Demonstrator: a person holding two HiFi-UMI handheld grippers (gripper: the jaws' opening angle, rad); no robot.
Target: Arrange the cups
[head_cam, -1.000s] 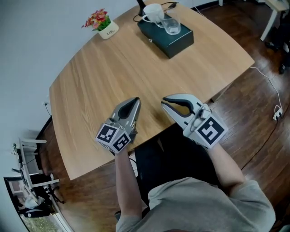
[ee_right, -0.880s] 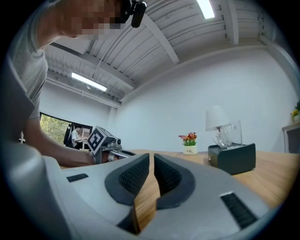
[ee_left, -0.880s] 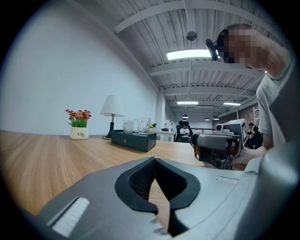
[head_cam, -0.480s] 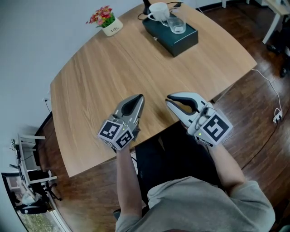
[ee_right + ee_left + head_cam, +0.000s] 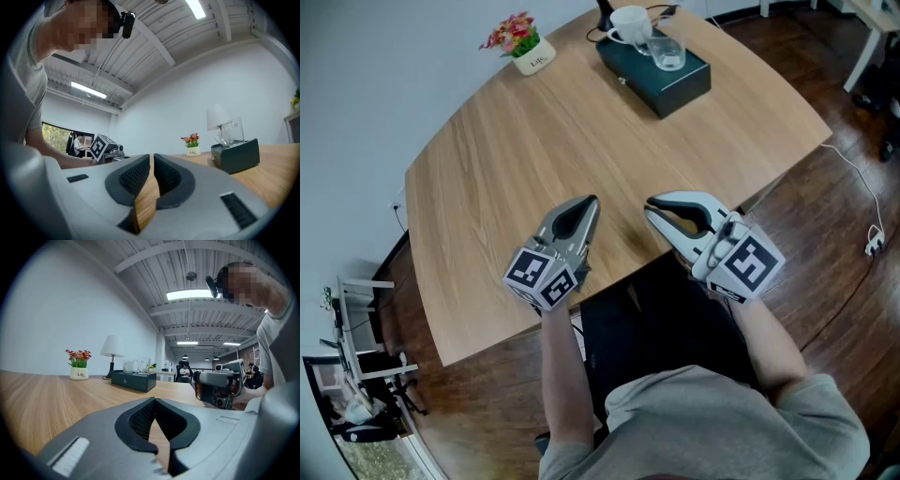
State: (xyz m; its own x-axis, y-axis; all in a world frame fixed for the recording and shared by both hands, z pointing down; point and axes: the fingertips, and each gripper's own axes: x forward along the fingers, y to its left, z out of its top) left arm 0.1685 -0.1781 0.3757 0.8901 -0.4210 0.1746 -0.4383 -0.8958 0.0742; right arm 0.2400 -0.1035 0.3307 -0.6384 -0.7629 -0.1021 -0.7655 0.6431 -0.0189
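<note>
Head view is showing the left gripper (image 5: 589, 201) and right gripper (image 5: 649, 207) pointing in from the near edge of the wooden table (image 5: 506, 159), while the white mug (image 5: 628, 22) and glass cup (image 5: 667, 53) are sitting side by side on a dark green box (image 5: 666, 82) at the far end. Left gripper view is showing its jaws pressed together on nothing, cups well ahead by a lamp (image 5: 112, 347). Right gripper view is showing the same deal, jaws meeting, empty, box off to the right.
</note>
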